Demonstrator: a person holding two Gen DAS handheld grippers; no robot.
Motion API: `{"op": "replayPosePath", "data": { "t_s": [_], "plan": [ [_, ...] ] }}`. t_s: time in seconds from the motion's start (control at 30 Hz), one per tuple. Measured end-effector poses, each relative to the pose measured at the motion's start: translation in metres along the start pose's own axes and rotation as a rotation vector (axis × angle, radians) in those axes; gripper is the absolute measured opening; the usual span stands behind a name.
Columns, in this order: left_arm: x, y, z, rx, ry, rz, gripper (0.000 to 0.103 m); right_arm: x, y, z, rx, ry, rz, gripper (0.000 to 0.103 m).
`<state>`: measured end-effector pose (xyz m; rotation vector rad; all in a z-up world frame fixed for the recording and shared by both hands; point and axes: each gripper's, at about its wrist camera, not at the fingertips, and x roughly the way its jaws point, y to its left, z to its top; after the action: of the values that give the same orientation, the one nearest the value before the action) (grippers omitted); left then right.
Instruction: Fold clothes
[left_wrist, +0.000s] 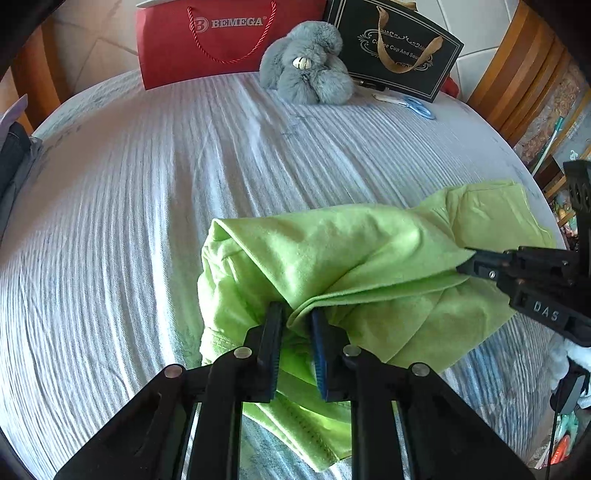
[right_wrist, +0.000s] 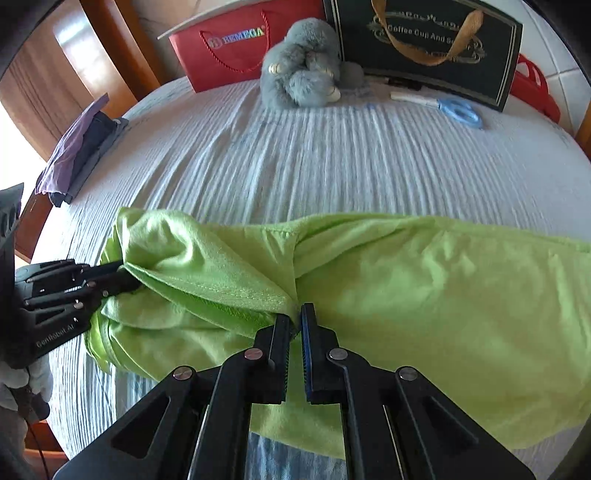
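My left claw (left_wrist: 295, 314) is pinched narrow on a bunched fold of the lime green garment (left_wrist: 354, 266), cloth squeezed between both pads. My right claw (right_wrist: 298, 312) is clamped nearly fully closed on a hemmed edge of the same garment (right_wrist: 406, 295), fabric caught right at the fingertips. Both point steeply down at the surface.

The garment lies crumpled and partly folded over itself on the near part of the tabletop (left_wrist: 147, 184), which is covered in a pale ribbed cloth. In the left wrist view the garment runs from centre to the right edge, with my right claw (left_wrist: 466, 265) coming in from the right and biting its folded edge. In the right wrist view my left claw (right_wrist: 125, 275) comes in from the left, tips buried in a fold.

Far side of the tabletop: red BEMEGA bag (left_wrist: 207, 40), grey plush toy (left_wrist: 306, 62) in front of it, dark gift bag (left_wrist: 399, 48) with a gold ribbon handle, blue-handled scissors (right_wrist: 458, 110) lying flat just beside that bag. A small stack of folded dark and purple clothes (right_wrist: 77, 151) sits at the tabletop's left edge, well apart from the green garment. Wooden chair backs show beyond the rim.
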<state>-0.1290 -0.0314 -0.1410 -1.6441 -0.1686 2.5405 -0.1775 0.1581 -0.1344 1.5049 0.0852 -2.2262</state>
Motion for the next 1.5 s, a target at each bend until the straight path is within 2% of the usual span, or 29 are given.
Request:
{"op": "replayPosePath", "data": {
  "t_s": [0.07, 0.13, 0.2, 0.3, 0.37, 0.47, 0.53, 0.6, 0.67, 0.73, 0.77, 0.8, 0.83, 0.9, 0.97, 1.0, 1.1, 1.17, 1.27, 1.33, 1.37, 1.5],
  "plan": [
    [-0.005, 0.002, -0.001, -0.009, 0.013, -0.016, 0.016, -0.006, -0.002, -0.003, -0.001, -0.015, 0.004, 0.012],
    [-0.015, 0.004, -0.001, -0.013, 0.018, -0.041, 0.018, -0.015, -0.005, -0.006, 0.000, -0.004, 0.009, 0.029],
    [-0.032, 0.006, 0.000, -0.019, -0.003, -0.067, 0.022, -0.029, -0.012, -0.008, 0.014, -0.010, 0.026, 0.030],
    [-0.056, 0.007, 0.008, -0.042, -0.065, -0.090, 0.034, -0.052, -0.023, -0.010, 0.049, -0.037, 0.071, 0.031],
    [-0.065, 0.006, 0.019, -0.061, -0.114, -0.089, 0.035, -0.064, -0.022, 0.000, 0.051, -0.093, 0.118, 0.031],
    [-0.052, -0.003, 0.039, -0.087, -0.137, -0.067, 0.035, -0.067, -0.005, 0.026, 0.020, -0.170, 0.187, 0.031],
    [-0.035, -0.009, 0.048, -0.098, -0.116, -0.074, 0.035, -0.052, 0.009, 0.043, 0.015, -0.159, 0.217, 0.031],
    [-0.016, -0.012, 0.047, -0.106, -0.066, -0.042, 0.035, -0.031, 0.022, 0.058, 0.017, -0.132, 0.229, 0.031],
    [0.002, -0.012, 0.042, -0.111, -0.010, -0.014, 0.035, -0.005, 0.028, 0.059, 0.021, -0.060, 0.228, 0.031],
    [0.013, -0.007, 0.032, -0.089, 0.024, 0.064, 0.033, 0.009, 0.023, 0.051, -0.005, -0.024, 0.174, 0.027],
    [0.012, -0.005, 0.027, -0.056, -0.006, 0.086, 0.028, 0.016, 0.020, 0.047, -0.019, -0.007, 0.146, 0.025],
    [0.011, -0.002, 0.025, -0.043, -0.009, 0.097, 0.027, 0.023, 0.017, 0.042, -0.032, 0.011, 0.118, 0.004],
    [0.010, 0.000, 0.024, -0.030, -0.012, 0.108, 0.025, 0.023, 0.008, 0.042, -0.011, 0.010, 0.105, 0.000],
    [0.008, 0.002, 0.024, -0.031, -0.001, 0.110, 0.025, 0.019, -0.006, 0.043, 0.046, 0.014, 0.125, 0.000],
    [-0.007, -0.001, 0.023, -0.056, -0.019, 0.089, 0.025, 0.006, -0.003, 0.045, 0.024, -0.019, 0.071, 0.000],
    [-0.014, -0.002, 0.022, -0.069, -0.028, 0.079, 0.025, -0.004, -0.002, 0.044, 0.021, -0.048, 0.109, 0.003],
    [-0.028, -0.017, 0.020, -0.023, -0.065, 0.047, 0.027, -0.021, 0.013, 0.041, -0.028, -0.093, 0.194, 0.003],
    [-0.027, -0.027, 0.021, 0.002, -0.074, 0.042, 0.027, -0.015, 0.022, 0.040, -0.058, -0.081, 0.199, 0.003],
    [-0.008, -0.029, 0.015, 0.005, -0.011, 0.060, 0.027, 0.002, 0.025, 0.037, -0.061, -0.036, 0.196, 0.004],
    [0.002, -0.028, 0.006, 0.012, 0.041, 0.078, 0.027, 0.012, 0.021, 0.029, -0.071, 0.016, 0.154, 0.003],
    [0.001, -0.029, 0.002, 0.028, 0.037, 0.084, 0.028, 0.016, 0.018, 0.024, -0.074, 0.041, 0.134, 0.001],
    [-0.007, -0.028, -0.005, 0.037, 0.040, 0.095, 0.030, 0.003, -0.002, 0.016, -0.028, 0.027, 0.120, 0.001]
  ]
}}
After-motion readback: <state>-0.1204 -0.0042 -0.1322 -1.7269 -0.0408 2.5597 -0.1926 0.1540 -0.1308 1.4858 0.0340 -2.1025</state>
